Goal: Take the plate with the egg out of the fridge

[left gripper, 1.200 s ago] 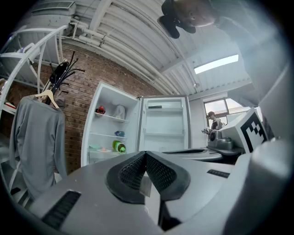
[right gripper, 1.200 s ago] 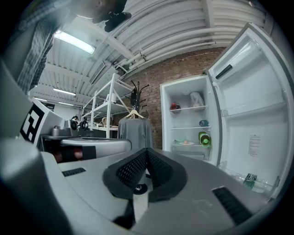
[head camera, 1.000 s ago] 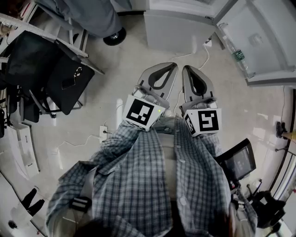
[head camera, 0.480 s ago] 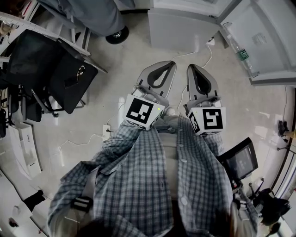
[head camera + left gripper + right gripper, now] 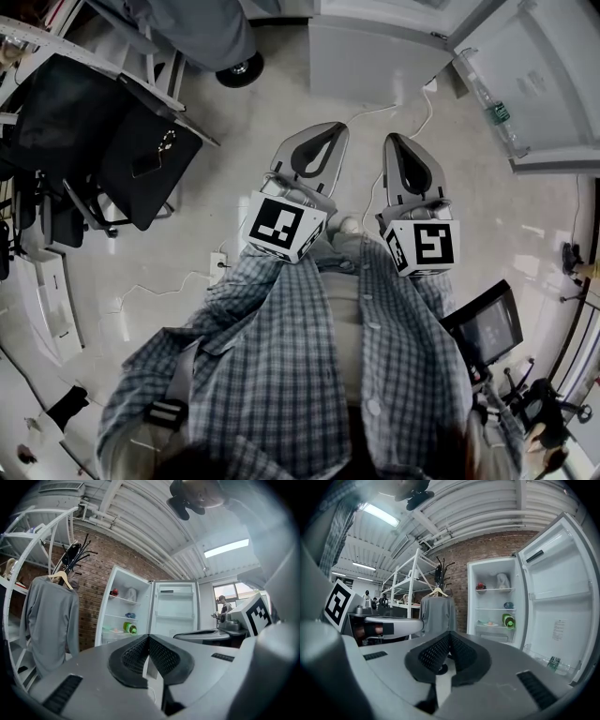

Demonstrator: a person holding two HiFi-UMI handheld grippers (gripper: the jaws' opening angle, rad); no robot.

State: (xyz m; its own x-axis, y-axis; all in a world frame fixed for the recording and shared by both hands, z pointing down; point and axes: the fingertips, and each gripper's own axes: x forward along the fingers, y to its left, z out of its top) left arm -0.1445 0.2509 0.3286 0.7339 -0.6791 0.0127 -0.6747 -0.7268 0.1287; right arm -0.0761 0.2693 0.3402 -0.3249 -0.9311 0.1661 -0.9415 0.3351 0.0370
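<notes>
The plate [image 5: 490,624] lies on a shelf [image 5: 498,626] inside the fridge [image 5: 487,601].

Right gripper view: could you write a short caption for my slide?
Shut, empty right gripper faces the open fridge; the plate holding the egg sits inside.

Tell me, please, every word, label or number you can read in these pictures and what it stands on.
Nothing here reads clearly enough to quote.
The paper sheet on the open fridge door: print too small to read.
The bottle in the door's lower shelf: green label, blurred.
The left marker cube and right marker cube: black-and-white square patterns, no letters.
</notes>
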